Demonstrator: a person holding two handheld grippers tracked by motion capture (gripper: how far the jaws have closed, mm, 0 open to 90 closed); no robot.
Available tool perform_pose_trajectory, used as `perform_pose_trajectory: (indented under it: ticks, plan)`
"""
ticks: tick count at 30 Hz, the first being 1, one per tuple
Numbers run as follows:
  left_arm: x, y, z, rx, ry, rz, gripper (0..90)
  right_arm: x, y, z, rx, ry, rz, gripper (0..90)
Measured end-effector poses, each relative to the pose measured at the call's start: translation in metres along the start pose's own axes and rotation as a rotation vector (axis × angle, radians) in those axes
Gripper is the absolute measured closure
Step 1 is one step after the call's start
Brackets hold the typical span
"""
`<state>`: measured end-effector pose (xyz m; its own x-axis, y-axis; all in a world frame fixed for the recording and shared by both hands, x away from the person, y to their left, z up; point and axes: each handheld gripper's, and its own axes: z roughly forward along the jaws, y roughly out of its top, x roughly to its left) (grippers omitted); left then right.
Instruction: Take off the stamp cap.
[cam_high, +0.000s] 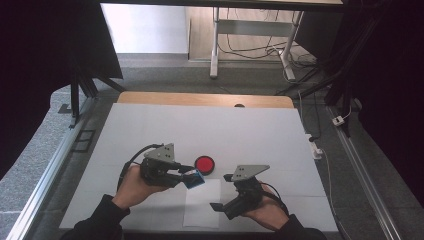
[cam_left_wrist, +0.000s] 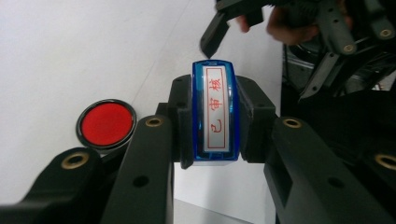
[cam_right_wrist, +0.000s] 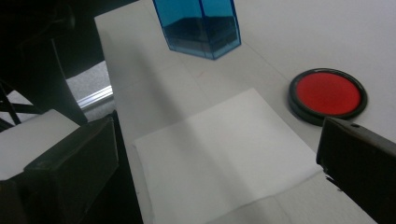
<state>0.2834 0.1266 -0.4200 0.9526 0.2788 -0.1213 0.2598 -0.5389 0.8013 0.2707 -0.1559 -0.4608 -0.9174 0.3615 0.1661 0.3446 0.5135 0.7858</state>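
Two claws are in your hands over the white surface (cam_high: 150, 130), so start with that: it carries everything, with a wooden edge at its far side. Next in size is the paper (cam_high: 202, 202), a white sheet lying flat near your edge, between your two hands. In the right gripper view it shows faint fold lines and lies just ahead of that claw's jaws.

Your left claw (cam_high: 192, 175) is clamped on the stamp (cam_high: 196, 178), a blue clear-bodied block held off the surface above the paper's far left corner. In the left gripper view the stamp (cam_left_wrist: 215, 112) sits squeezed between both jaws, its face turned to the camera, showing red characters in a red frame.

Your right claw (cam_high: 222, 192) has its jaws spread wide with nothing between them, low over the paper's right edge.

Smallest is the ink pad (cam_high: 204, 164), a round black dish with a red centre, lying just beyond the paper and just beside the stamp.
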Motion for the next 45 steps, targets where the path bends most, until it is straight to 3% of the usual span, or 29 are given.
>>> perform_pose_trajectory:
  ticks: [8, 20, 23, 24, 27, 33, 45]
  plan:
    - [-0.001, 0.001, 0.002, -0.004, -0.058, 0.021, 70.2, 0.002, 0.008, 0.017, 0.006, 0.069, -0.051, 0.0]
    - [-0.001, 0.001, 0.004, -0.012, -0.091, 0.04, 70.2, 0.003, 0.014, 0.032, 0.024, 0.115, -0.104, 1.1]
    - [-0.002, 0.0, 0.004, -0.017, -0.102, 0.046, 70.2, 0.0, 0.017, 0.033, 0.016, 0.143, -0.098, 13.2]
    - [-0.002, 0.0, 0.004, -0.014, -0.106, 0.053, 70.2, 0.0, 0.017, 0.033, 0.016, 0.143, -0.098, 13.2]
    - [-0.002, 0.0, 0.004, -0.021, -0.12, 0.061, 70.2, -0.001, 0.019, 0.033, 0.011, 0.206, -0.095, 25.9]
    - [-0.002, -0.001, 0.004, -0.037, -0.149, 0.075, 70.1, -0.003, 0.02, 0.033, 0.008, 0.245, -0.114, 44.0]
    - [-0.002, -0.001, 0.004, -0.049, -0.169, 0.097, 70.2, -0.006, 0.021, 0.032, -0.027, 0.279, -0.119, 59.2]
